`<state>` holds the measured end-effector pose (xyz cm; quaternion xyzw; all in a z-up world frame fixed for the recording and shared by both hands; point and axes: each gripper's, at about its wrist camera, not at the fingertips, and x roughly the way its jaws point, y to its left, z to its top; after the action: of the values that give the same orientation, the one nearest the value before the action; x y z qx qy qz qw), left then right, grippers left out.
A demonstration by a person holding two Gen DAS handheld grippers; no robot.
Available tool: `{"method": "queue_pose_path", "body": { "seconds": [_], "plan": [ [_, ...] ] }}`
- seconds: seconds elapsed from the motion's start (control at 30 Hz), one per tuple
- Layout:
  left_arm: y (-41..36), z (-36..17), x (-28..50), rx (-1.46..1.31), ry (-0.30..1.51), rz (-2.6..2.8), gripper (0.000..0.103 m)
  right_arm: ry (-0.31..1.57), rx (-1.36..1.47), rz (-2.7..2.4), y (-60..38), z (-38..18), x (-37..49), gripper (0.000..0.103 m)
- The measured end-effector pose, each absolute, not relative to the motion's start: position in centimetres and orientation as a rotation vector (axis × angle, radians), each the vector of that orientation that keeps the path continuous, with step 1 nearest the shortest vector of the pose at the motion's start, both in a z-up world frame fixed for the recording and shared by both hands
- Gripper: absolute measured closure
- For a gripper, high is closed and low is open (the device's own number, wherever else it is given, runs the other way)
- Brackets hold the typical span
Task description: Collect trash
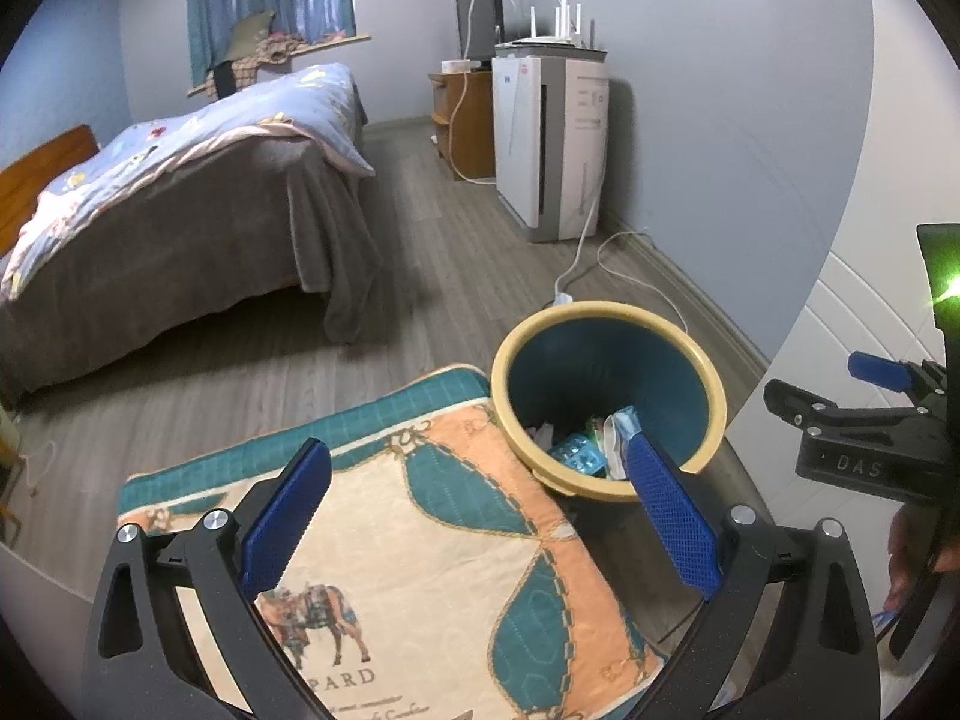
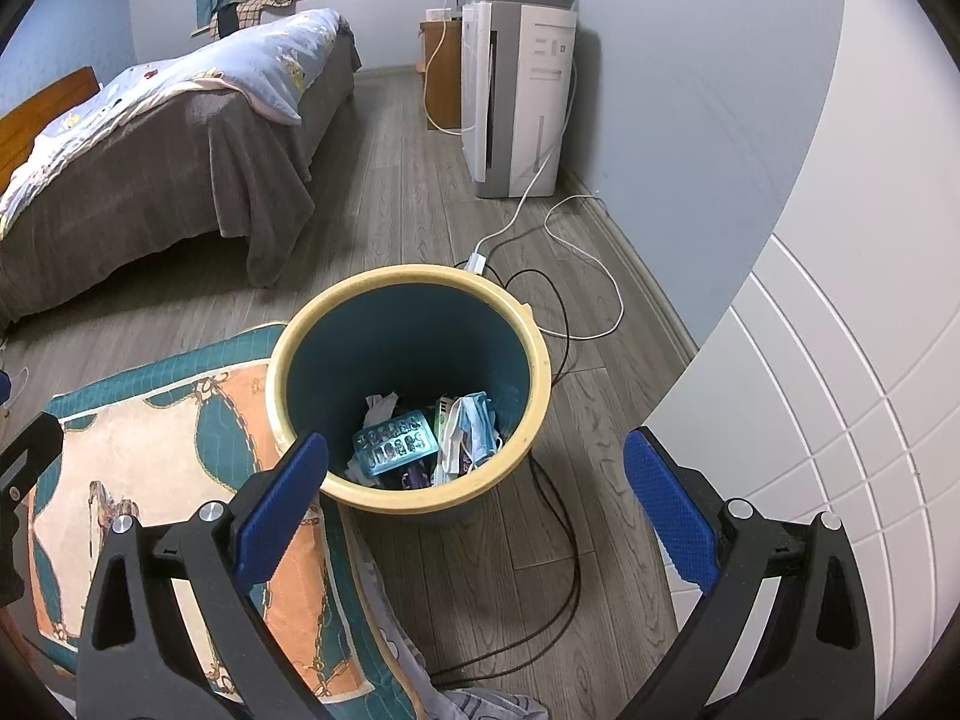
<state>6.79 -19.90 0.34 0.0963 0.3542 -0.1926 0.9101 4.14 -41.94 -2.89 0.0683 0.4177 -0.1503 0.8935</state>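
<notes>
The right gripper (image 2: 474, 468) hangs with its jaws spread wide and empty above the yellow-rimmed bin (image 2: 540, 384) on the wood floor, where a blister pack (image 2: 393, 443) and a face mask (image 2: 474, 426) lie, while the left gripper (image 1: 480, 498), equally wide and empty, hovers over the patterned cushion (image 1: 420, 540) beside it.

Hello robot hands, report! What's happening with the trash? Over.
Left gripper open, empty. Right gripper open, empty. Bin on floor beside cushion, trash inside. Cables run along the floor by the bin.
</notes>
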Motion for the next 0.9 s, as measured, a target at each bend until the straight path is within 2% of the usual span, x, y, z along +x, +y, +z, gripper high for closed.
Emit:
{"method": "queue_pose_path", "body": {
  "seconds": [0.9],
  "plan": [
    [-20.02,0.18,6.79,0.201,0.736,-0.397,0.005,0.88,0.14,-0.311,-41.96,-3.22,4.37,0.006]
  ]
}}
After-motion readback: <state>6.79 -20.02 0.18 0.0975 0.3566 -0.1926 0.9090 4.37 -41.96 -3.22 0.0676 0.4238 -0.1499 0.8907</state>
